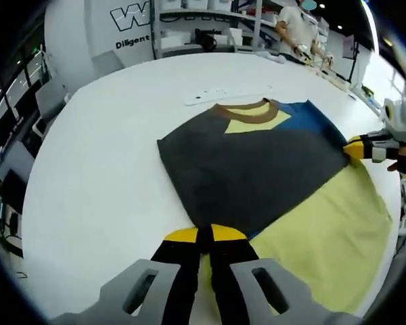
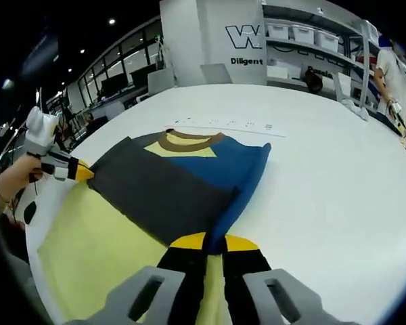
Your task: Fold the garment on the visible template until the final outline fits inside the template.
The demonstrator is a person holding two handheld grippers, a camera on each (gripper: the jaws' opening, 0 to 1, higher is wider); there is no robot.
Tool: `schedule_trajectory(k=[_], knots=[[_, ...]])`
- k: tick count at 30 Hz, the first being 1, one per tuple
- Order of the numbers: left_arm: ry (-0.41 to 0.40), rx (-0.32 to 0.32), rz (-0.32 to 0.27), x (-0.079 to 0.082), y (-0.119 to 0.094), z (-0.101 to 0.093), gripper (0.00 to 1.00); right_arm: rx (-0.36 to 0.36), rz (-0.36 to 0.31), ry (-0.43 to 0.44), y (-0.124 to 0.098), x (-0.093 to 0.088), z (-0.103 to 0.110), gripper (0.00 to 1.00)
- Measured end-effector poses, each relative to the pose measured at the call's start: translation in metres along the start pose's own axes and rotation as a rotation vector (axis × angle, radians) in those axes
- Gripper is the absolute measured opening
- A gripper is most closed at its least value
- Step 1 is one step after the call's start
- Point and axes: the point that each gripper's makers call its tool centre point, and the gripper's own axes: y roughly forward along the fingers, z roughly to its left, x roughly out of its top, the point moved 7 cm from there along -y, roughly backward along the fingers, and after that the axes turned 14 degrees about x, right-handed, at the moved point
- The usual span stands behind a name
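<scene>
The garment [image 1: 250, 166], dark grey, blue and yellow with a brown collar, lies on the white table [image 1: 95, 183] with a grey panel already folded across; the yellow part at four o'clock is unfolded, so I'd judge it partway done. The template isn't something I can pick out. The left gripper [image 1: 204, 237], at six o'clock, pinches the hem, jaws closed. The right gripper [image 2: 206, 242] clamps the opposite fold edge.
</scene>
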Motion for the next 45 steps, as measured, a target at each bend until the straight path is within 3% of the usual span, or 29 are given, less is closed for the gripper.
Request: schedule_trajectory(k=[17, 24, 27, 30, 34, 38, 45], knots=[[-0.004, 0.029, 0.016, -0.005, -0.003, 0.007, 0.01, -0.049, 0.024, 0.004, 0.000, -0.006, -0.005, 0.07], [-0.003, 0.023, 0.006, -0.005, -0.005, 0.007, 0.02, -0.020, 0.002, 0.016, -0.005, -0.004, -0.003, 0.09], [-0.025, 0.004, -0.010, -0.003, -0.008, 0.008, 0.11, -0.012, -0.005, 0.027, -0.009, -0.003, -0.003, 0.13], [-0.075, -0.010, -0.043, 0.001, -0.014, 0.011, 0.29, -0.006, -0.030, 0.059, -0.015, -0.003, -0.005, 0.15], [-0.065, -0.009, -0.065, 0.004, -0.021, 0.015, 0.36, 0.005, -0.034, 0.059, -0.020, -0.004, -0.004, 0.18], [-0.081, -0.038, -0.093, 0.006, -0.029, 0.012, 0.50, 0.020, -0.045, 0.062, -0.029, -0.006, -0.001, 0.19], [-0.071, -0.061, -0.106, 0.003, -0.035, 0.005, 0.56, 0.017, -0.050, 0.057, -0.041, -0.010, -0.001, 0.18]])
